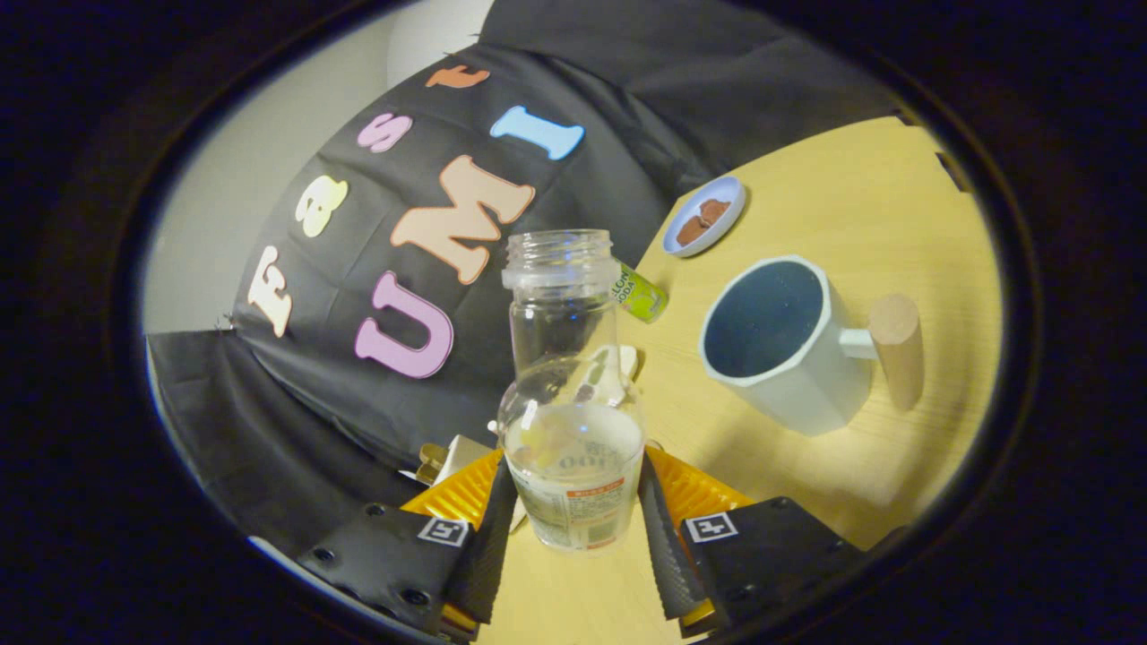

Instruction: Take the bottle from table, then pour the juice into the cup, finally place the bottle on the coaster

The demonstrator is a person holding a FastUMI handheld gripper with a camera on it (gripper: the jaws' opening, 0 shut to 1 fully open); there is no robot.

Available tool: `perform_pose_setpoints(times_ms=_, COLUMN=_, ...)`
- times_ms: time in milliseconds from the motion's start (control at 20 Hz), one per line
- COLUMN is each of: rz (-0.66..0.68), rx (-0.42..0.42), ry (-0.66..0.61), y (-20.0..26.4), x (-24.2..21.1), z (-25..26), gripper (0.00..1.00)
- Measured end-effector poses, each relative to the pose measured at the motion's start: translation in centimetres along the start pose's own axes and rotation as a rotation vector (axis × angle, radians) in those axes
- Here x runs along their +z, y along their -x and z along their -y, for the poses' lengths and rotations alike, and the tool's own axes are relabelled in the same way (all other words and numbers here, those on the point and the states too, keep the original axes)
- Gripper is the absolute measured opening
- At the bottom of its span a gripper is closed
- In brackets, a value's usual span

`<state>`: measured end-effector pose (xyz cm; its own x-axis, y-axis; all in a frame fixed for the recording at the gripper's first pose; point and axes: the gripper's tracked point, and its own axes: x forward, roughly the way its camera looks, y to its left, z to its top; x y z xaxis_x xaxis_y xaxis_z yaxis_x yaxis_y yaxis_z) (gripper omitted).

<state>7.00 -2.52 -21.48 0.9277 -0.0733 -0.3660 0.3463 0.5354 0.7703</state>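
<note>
1. Your gripper [573,528] is clamped on the bottle [570,421]: both fingers press on the labelled lower body, one on each side, so the load sits low and the neck stays free for pouring.
2. The bottle is between the fingers, cap off, mouth open, and leaning out of true against the table [878,206]. There seems to be only a little clear liquid in it, though through the transparent wall you cannot be sure how much.
3. The cup [778,345] stands on the table beyond the fingers and off to the bottle's side, apart from it. Its open mouth faces the camera and its wooden handle points away from the bottle, which leaves the near rim free as a target.
4. Judging by this, you are carrying the bottle toward the pour or just starting the tilt; its mouth is not yet over the cup.
5. A small blue dish [705,216] holding something brown lies farther back near the table's edge. I cannot tell whether that is the coaster.
6. A green can [640,294] lies on its side just behind the bottle's neck; keep the sweep clear of it.
</note>
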Motion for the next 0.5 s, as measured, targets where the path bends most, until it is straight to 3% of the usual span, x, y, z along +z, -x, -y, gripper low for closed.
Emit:
perform_pose_setpoints(times_ms=250, rz=0.008, rx=-0.003, ry=-0.19, y=-0.13, x=0.53, z=0.2, gripper=0.72)
perform_pose_setpoints(times_ms=500, rz=0.003, rx=-0.01, ry=-0.26, y=0.35, x=0.25, z=0.64, gripper=0.72)
